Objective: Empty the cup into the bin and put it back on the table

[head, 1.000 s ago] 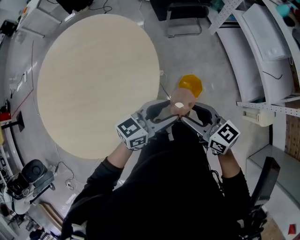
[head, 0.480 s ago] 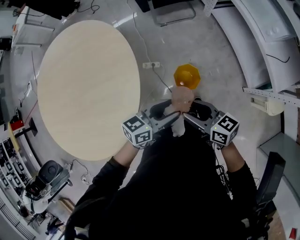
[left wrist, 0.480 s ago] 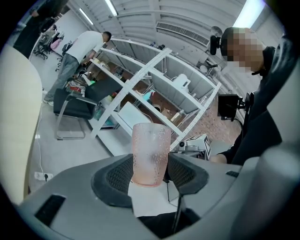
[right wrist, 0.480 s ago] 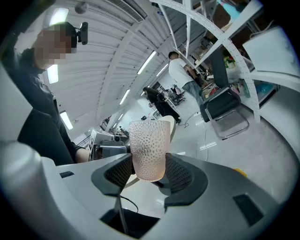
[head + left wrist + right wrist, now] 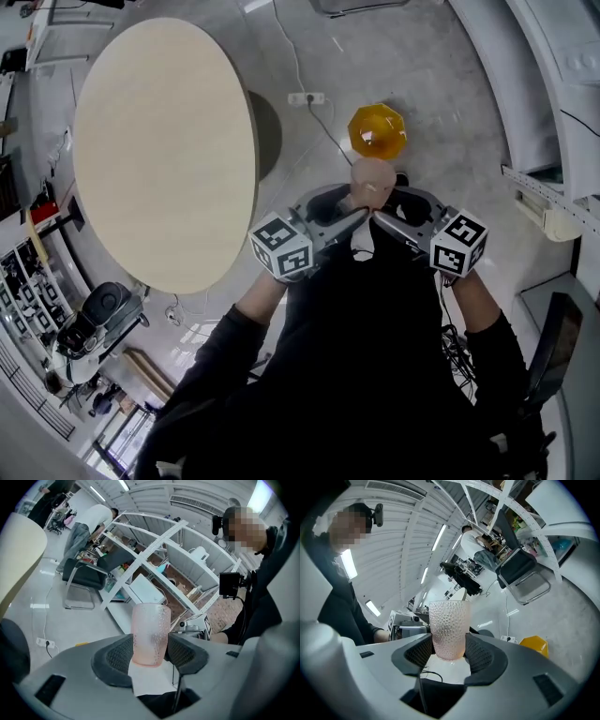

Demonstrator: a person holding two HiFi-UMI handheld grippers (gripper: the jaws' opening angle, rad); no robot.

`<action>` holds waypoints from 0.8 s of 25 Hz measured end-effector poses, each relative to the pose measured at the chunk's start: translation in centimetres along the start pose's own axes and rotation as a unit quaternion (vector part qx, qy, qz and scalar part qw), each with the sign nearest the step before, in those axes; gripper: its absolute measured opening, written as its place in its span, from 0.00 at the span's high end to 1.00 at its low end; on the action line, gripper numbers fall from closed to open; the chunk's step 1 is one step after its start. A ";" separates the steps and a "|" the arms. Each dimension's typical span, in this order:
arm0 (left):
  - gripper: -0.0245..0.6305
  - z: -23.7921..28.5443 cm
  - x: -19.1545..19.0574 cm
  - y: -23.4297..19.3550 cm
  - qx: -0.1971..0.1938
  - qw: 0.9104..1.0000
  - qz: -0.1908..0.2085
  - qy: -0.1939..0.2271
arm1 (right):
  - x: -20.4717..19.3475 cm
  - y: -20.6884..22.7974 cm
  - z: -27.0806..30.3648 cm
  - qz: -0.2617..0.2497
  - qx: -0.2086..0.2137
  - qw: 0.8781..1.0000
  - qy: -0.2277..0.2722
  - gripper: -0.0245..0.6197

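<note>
A pink dimpled cup (image 5: 372, 179) is held upright in front of my body, over the floor. My left gripper (image 5: 351, 217) and right gripper (image 5: 379, 217) are both shut on it from opposite sides. In the left gripper view the cup (image 5: 150, 633) stands between the dark ribbed pads of that gripper (image 5: 149, 655). The right gripper view shows the cup (image 5: 449, 627) clamped the same way by that gripper (image 5: 448, 652). A yellow bin (image 5: 378, 131) sits open on the floor just beyond the cup; the bin (image 5: 534, 645) shows low right. The round wooden table (image 5: 159, 141) lies to the left.
A power strip (image 5: 307, 97) and its cable lie on the floor between table and bin. White shelving (image 5: 562, 103) runs along the right. Equipment (image 5: 94, 323) crowds the lower left. A black chair (image 5: 82, 579) and people stand in the background.
The table has slid left in the head view and the bin now lies closer in front of the cup. Both grippers have kept their hold on the cup.
</note>
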State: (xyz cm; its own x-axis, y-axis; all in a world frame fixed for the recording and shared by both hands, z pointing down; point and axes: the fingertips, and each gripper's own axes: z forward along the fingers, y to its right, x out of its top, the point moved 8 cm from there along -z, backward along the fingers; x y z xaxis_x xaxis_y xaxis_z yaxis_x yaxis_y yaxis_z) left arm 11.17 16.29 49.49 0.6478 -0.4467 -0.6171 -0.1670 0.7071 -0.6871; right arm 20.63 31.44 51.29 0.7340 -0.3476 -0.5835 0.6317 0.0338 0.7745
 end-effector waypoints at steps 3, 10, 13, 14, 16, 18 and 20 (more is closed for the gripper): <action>0.59 -1.3 -0.6 -2.7 0.006 1.000 -0.019 -0.001 | -0.3 0.8 2.9 -0.002 0.001 1.000 -0.018 0.61; 0.59 -3.0 -1.8 -9.4 -0.008 0.998 -0.046 -0.038 | -2.2 3.2 9.1 0.034 -0.014 0.998 -0.043 0.61; 0.59 -2.2 -2.6 -11.7 -0.020 0.997 -0.056 -0.045 | -3.3 4.8 10.0 0.059 -0.025 0.997 -0.035 0.61; 0.59 -1.8 -2.9 -12.4 -0.023 0.997 -0.059 -0.046 | -3.7 5.5 10.3 0.064 -0.029 0.997 -0.033 0.61; 0.59 -1.1 -3.6 -14.1 -0.025 0.997 -0.064 -0.046 | -4.4 7.0 11.0 0.069 -0.035 0.996 -0.031 0.61; 0.59 -0.4 -4.6 -15.7 -0.025 0.996 -0.068 -0.046 | -5.3 8.5 11.8 0.074 -0.039 0.996 -0.031 0.61; 0.59 0.0 -5.7 -17.0 -0.025 0.996 -0.074 -0.046 | -6.3 9.7 12.4 0.078 -0.039 0.996 -0.032 0.61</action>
State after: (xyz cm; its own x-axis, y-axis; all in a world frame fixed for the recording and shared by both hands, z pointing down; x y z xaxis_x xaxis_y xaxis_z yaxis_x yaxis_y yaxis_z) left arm 10.35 6.80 64.66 0.7325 -0.4906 -0.4719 -0.1001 0.6081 -0.7876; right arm 19.03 22.33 65.57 0.8083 -0.3920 -0.4394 0.5315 0.1644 0.8310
